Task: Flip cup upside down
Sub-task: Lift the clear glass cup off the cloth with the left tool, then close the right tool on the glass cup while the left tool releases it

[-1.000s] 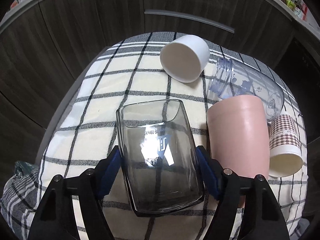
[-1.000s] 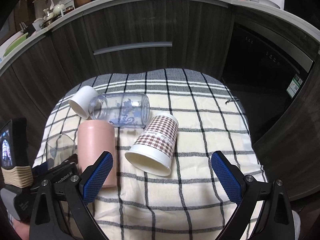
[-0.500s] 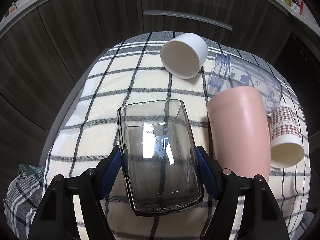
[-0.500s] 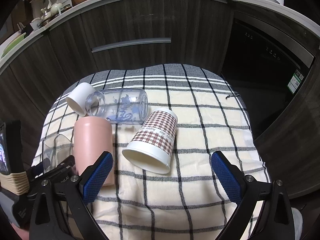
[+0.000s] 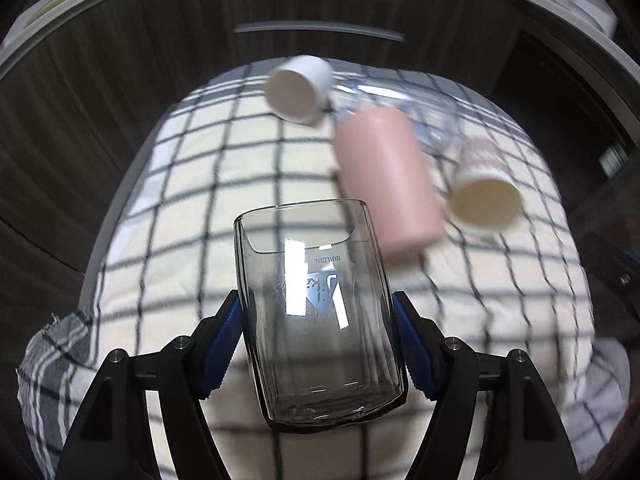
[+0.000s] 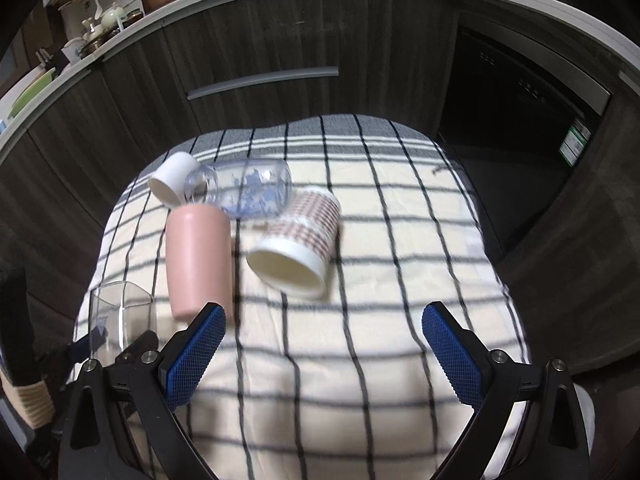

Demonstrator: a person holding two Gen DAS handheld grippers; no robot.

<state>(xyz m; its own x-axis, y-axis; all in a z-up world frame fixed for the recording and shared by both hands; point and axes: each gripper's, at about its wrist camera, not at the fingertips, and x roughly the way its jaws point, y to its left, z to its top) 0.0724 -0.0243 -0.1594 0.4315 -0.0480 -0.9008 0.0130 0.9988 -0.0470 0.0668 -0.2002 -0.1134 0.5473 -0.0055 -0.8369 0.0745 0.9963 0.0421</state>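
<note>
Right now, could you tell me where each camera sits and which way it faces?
Left wrist: on the left gripper, looking along its fingers, shut on a clear glass, over the checked cloth.
Right wrist: on the open right gripper, facing the same cloth and dark cabinets.
Both show the pink cup, paper cup and glass.

- The glass cup [image 5: 316, 308] sat between the left gripper's [image 5: 318, 344] pads, above the near part of the cloth [image 5: 192, 216].
- Beyond it to the right, the tall cup [image 5: 384, 176] lay on its side.
- The patterned cup [image 5: 482, 184] lay right of the tall one.
- Behind them lay the bottle [image 6: 248, 192], with the small cup [image 5: 298, 88] at its left end.
</note>
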